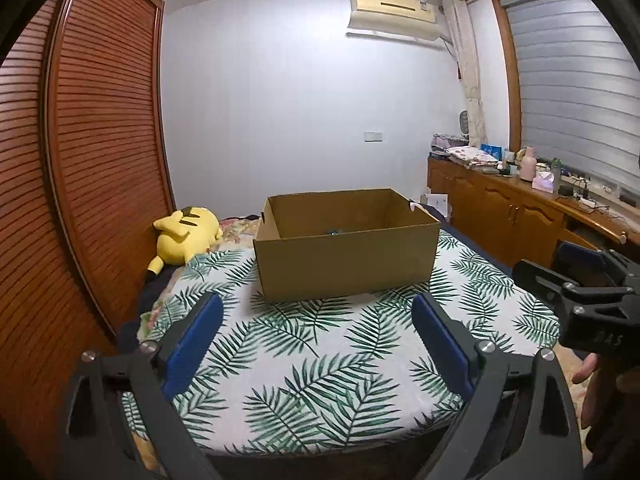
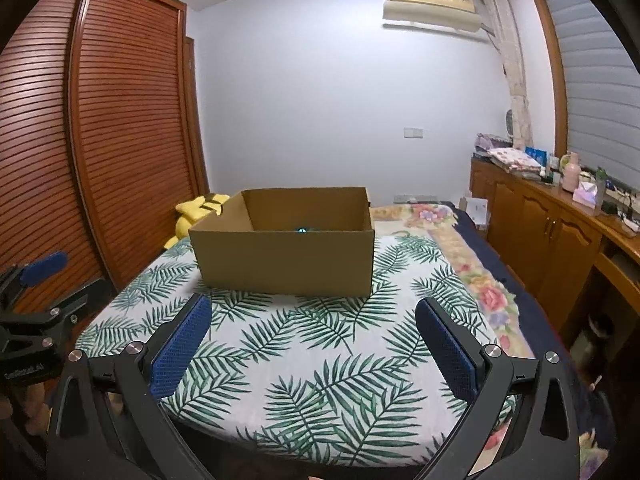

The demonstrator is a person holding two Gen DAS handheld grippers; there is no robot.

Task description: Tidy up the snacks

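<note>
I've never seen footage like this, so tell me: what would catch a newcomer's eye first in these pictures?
Probably the open cardboard box in the middle of the leaf-print bedspread, with something small and teal just showing inside. Next, the yellow plush toy lying left of the box beside the slatted wooden wardrobe. In the foreground, the left gripper and right gripper gape open, holding nothing.
</note>
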